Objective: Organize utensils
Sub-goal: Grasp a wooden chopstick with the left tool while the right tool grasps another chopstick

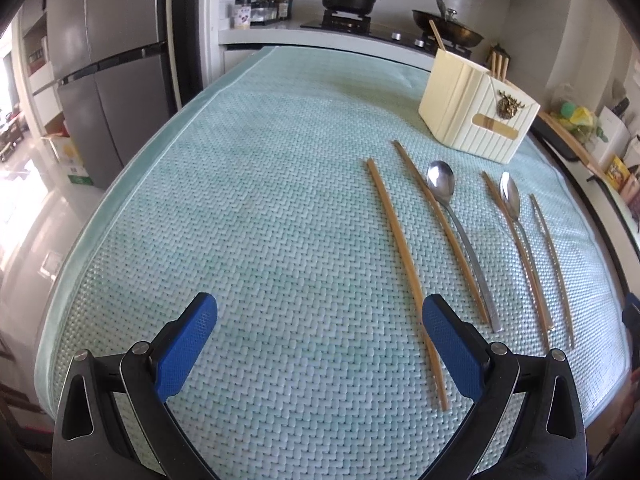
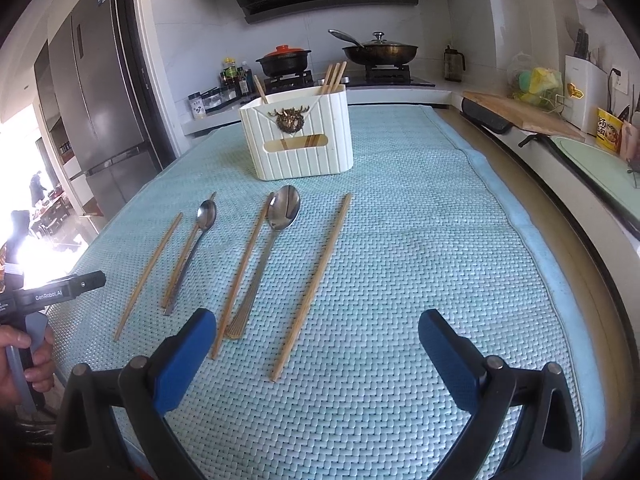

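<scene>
Several wooden chopsticks (image 2: 314, 284) and two steel spoons, a large one (image 2: 282, 210) and a smaller one (image 2: 206, 214), lie side by side on a pale green woven mat (image 2: 400, 260). A cream utensil holder (image 2: 298, 138) stands behind them with a few chopsticks upright in it. In the left wrist view the chopsticks (image 1: 404, 264), spoons (image 1: 440, 180) and holder (image 1: 476, 114) lie to the right. My left gripper (image 1: 320, 320) is open and empty above the mat, left of the nearest chopstick. My right gripper (image 2: 318, 334) is open and empty over the near ends of the utensils.
A grey fridge (image 1: 104, 60) stands to the left. A stove with a black pot (image 2: 284, 60) and a wok (image 2: 380, 52) is behind the mat. A wooden cutting board (image 2: 516, 112) and a counter run along the right. The left hand-held gripper's body (image 2: 52, 292) shows at the left edge.
</scene>
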Action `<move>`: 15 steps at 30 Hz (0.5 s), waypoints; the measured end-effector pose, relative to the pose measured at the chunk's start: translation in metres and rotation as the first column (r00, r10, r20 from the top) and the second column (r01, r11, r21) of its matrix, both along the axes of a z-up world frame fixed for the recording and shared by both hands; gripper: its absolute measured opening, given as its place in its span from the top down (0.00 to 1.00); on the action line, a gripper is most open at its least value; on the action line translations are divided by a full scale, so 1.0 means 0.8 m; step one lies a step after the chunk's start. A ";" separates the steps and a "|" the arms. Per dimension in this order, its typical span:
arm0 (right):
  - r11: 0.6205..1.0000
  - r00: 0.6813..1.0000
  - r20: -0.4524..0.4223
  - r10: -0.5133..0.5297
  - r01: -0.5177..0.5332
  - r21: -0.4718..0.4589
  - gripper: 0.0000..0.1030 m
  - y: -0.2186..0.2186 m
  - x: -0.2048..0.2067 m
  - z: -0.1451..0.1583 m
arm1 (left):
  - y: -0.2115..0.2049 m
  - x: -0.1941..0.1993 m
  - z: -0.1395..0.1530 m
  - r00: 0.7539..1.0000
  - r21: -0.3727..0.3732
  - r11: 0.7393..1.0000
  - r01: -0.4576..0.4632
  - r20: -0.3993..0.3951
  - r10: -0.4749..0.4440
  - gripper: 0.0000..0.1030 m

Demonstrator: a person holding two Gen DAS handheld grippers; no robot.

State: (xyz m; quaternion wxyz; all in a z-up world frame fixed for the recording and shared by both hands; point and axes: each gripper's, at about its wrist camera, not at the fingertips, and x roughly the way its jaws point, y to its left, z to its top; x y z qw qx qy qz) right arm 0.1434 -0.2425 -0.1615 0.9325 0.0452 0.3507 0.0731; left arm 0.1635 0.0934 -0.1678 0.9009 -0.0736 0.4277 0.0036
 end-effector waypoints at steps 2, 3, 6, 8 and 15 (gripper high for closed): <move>1.000 1.000 0.007 -0.020 0.020 -0.010 0.00 -0.006 0.001 0.003 | 0.005 0.011 0.002 1.000 -0.021 1.000 0.004 -0.003 -0.005 0.01; 1.000 1.000 0.003 -0.027 0.027 -0.013 0.00 -0.009 0.003 0.003 | 0.004 0.017 0.003 1.000 -0.034 0.999 0.019 -0.004 -0.019 0.01; 0.999 0.999 -0.010 -0.045 0.045 -0.010 0.00 -0.019 0.015 0.000 | -0.007 0.045 0.002 0.997 -0.046 0.996 0.080 -0.008 -0.081 0.01; 0.999 0.999 -0.018 -0.038 0.038 0.009 0.00 -0.025 0.031 -0.001 | -0.018 0.069 -0.002 0.993 -0.031 0.993 0.112 -0.023 -0.113 0.02; 0.996 0.988 -0.151 -0.021 0.034 0.082 0.24 -0.040 0.130 -0.011 | -0.046 0.129 -0.018 0.983 0.062 0.984 0.170 -0.075 -0.165 0.07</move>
